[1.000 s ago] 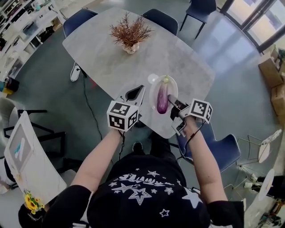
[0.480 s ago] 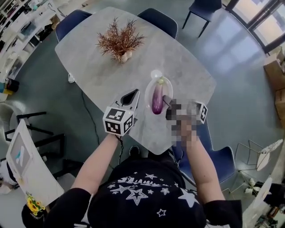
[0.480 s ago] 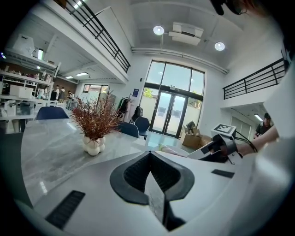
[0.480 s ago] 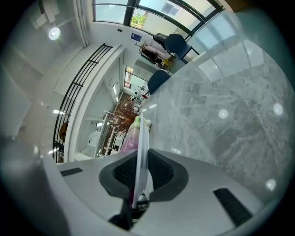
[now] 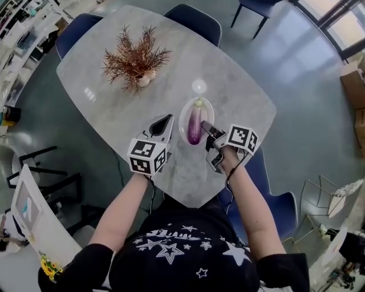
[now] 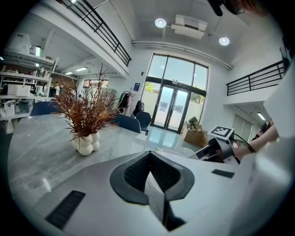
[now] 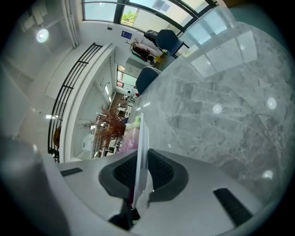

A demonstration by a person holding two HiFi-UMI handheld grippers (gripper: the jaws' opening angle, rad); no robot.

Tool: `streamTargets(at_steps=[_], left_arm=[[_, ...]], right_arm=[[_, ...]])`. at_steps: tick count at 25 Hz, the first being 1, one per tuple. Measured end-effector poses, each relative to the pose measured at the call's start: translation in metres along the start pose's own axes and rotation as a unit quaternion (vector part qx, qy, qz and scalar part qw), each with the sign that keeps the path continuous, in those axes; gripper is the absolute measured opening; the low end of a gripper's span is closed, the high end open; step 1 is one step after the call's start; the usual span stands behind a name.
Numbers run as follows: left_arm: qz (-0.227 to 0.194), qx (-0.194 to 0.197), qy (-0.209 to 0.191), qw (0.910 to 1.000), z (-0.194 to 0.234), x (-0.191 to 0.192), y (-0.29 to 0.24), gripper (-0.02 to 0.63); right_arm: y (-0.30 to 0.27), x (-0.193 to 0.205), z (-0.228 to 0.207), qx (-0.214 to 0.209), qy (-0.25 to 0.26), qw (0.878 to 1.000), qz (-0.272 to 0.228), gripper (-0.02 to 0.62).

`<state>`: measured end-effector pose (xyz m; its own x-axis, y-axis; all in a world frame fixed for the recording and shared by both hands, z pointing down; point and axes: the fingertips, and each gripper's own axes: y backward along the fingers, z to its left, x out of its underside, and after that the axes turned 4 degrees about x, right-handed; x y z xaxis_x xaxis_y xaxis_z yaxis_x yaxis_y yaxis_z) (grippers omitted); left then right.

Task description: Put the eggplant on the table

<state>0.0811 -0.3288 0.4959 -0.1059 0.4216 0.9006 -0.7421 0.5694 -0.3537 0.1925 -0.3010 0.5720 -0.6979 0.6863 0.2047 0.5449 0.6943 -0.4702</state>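
Head view, left to right: left gripper [image 5: 162, 121] hangs above the table [image 5: 239, 97] by its near edge, jaws together with nothing in them. The eggplant [image 5: 195, 125] lies on a white plate [image 5: 183, 121] toward the near-right edge, and the right gripper [image 5: 206, 126] is pinched on the plate's rim. Can't tell if the plate has touched down. I'd hold it level and lower it flat so nothing rolls. No readable writing, just square markers on the cubes.

A bulbous white vase [image 5: 144, 80] of dried rust-brown branches [image 5: 134, 56] stands far left. Nearer, to its right, is a round white plate [image 5: 182, 117]. Beyond stand dark blue chairs [image 5: 193, 16].
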Motion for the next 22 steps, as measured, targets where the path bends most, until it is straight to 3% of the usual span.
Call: streamTargets(at_steps=[13, 22], left_arm=[[0.019, 0.001, 0.014, 0.9997, 0.012, 0.015, -0.023, 0.008], [0.027, -0.004, 0.025, 0.9993, 0.013, 0.026, -0.018, 0.008]], right_arm=[[-0.026, 0.0, -0.051, 0.047, -0.039, 0.998, 0.009, 0.035], [-0.029, 0.004, -0.061, 0.087, -0.024, 0.996, 0.017, 0.035]])
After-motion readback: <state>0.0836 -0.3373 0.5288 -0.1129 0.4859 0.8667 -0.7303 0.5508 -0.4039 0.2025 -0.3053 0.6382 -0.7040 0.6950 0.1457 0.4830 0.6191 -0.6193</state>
